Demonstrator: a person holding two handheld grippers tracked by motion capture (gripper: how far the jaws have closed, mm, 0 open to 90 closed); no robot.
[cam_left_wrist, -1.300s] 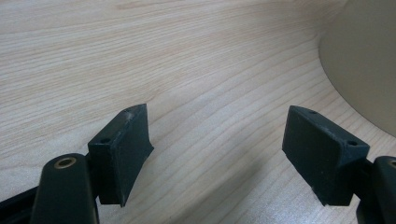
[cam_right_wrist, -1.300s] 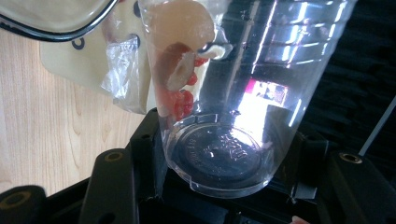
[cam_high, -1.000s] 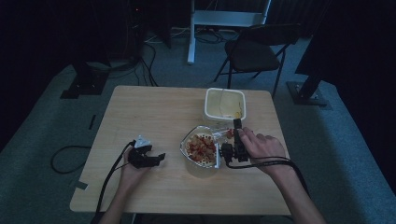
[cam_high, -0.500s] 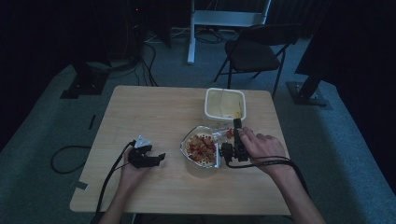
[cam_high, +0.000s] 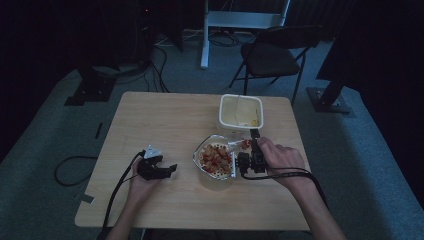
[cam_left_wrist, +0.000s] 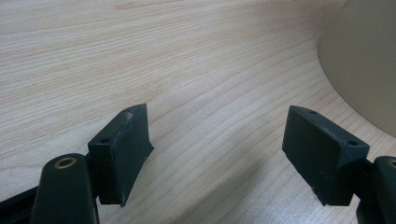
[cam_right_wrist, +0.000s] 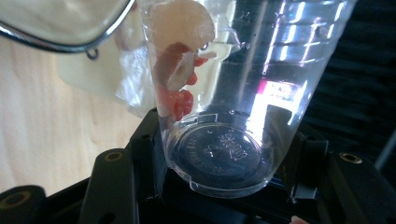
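Right tongs (cam_high: 248, 150): yours, clamped on a clear plastic cup (cam_right_wrist: 219, 93), gripped at its base and tipped on its side toward the bowl (cam_high: 214, 161). In the right gripper view a few red and pale pieces still cling inside the cup, near its bottom.

Left tongs (cam_high: 167, 169): yours, jaws spread wide with nothing between them, resting low over bare desk (cam_high: 165, 120) just left of the bowl. The left gripper view has the bowl's pale wall at its upper right edge.

Bowl: near the middle of the desk toward your side, holding a heap of red and pale bits.

Tub (cam_high: 240, 111): square, cream-coloured, open, just beyond the bowl; a little yellowish matter at its bottom, too dim to name.

Progress, judged: the pour from cup to bowl looks nearly done, since most of the contents lie in the bowl. Left to you: shake out the last clinging pieces and set the cup down.

Surface: light wood grain, otherwise bare.

Room: dim, grey carpet, a folding chair (cam_high: 272, 55) beyond the far edge, cables on the floor, dark stands at both sides.
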